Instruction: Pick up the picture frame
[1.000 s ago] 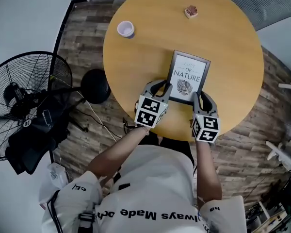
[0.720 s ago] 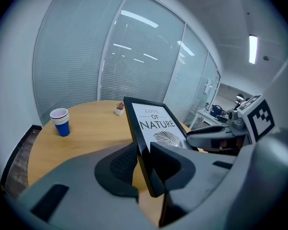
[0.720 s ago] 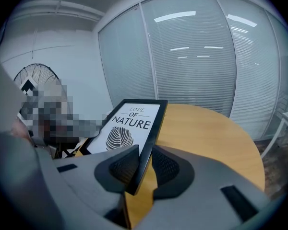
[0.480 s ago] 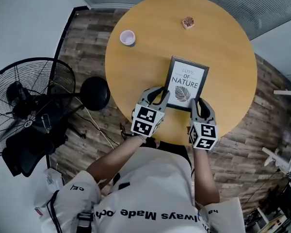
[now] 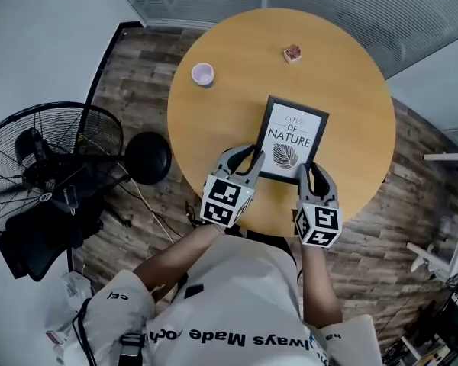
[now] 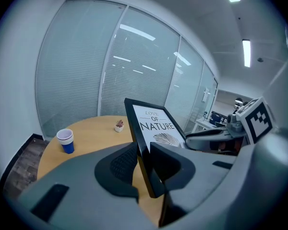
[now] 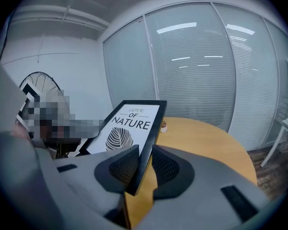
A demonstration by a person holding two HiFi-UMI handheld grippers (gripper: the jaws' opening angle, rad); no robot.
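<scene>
A black picture frame [image 5: 291, 138] with a white print and a leaf drawing is held above the round wooden table [image 5: 351, 90], tilted up off it. My left gripper [image 5: 249, 158] is shut on the frame's near left corner, and in the left gripper view the frame's edge [image 6: 143, 152] stands squeezed between the jaws. My right gripper [image 5: 311, 174] is shut on the near right corner, and the right gripper view shows the frame [image 7: 129, 128] rising from between the pads.
A paper cup [image 5: 203, 73] stands at the table's far left, and a small pot [image 5: 292, 52] at its far side. A black floor fan [image 5: 53, 158] stands left of the table. Glass walls with blinds [image 7: 197, 61] ring the room.
Both grippers have lifted the frame off the table and its far end has tilted upward. The table looks smaller in the head view, as the camera has risen.
</scene>
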